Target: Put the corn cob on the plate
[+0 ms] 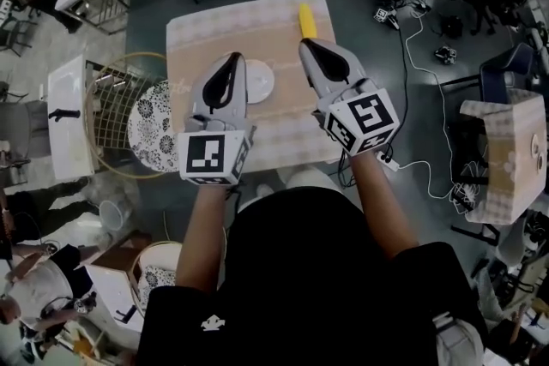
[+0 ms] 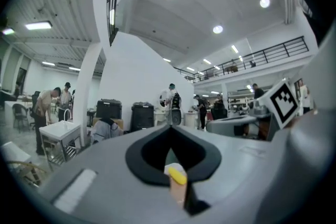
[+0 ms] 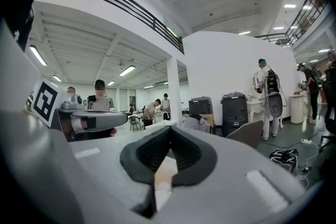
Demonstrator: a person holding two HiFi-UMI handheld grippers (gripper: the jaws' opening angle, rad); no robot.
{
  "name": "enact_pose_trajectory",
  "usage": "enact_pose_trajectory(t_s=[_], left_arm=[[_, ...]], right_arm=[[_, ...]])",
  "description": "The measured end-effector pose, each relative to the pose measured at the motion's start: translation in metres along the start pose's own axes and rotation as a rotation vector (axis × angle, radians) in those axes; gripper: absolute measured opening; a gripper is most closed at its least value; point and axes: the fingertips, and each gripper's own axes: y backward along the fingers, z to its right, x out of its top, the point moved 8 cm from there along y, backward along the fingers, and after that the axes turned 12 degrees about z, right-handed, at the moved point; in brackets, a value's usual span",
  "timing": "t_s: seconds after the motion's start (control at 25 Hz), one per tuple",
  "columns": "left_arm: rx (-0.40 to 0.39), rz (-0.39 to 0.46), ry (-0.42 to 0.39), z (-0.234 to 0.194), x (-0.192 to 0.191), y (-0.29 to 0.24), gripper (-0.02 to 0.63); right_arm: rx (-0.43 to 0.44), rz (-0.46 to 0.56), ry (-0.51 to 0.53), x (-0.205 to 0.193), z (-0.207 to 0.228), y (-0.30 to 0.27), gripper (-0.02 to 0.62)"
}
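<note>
Hovering over the checked table (image 1: 197, 34), the left gripper (image 1: 235, 57) has its jaws closed tip to tip on nothing and covers the left part of the white plate (image 1: 260, 80). The right gripper (image 1: 305, 42), also closed and empty, is right of the plate. The corn cob (image 1: 306, 20) lies just beyond the right gripper's tips at the table's far edge, apart from the plate.
</note>
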Motion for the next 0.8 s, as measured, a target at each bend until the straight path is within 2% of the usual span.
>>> enact_pose_trajectory(t_s=[0.28,0.56,0.8], left_arm=[[0.055,-0.029,0.021,-0.001,-0.008,-0.014,0.008],[0.114,-0.057,0.000,0.004,-0.011,-0.028,0.008],[0.130,-0.080,-0.015,0.011,-0.016,-0.030,0.008]], right_arm=[[0.033,-0.015,-0.026,-0.009,0.026,-0.005,0.000],[0.066,-0.034,-0.065,-0.020,0.050,-0.003,0.000],[0.069,-0.043,-0.074,-0.027,0.065,-0.003,0.000]])
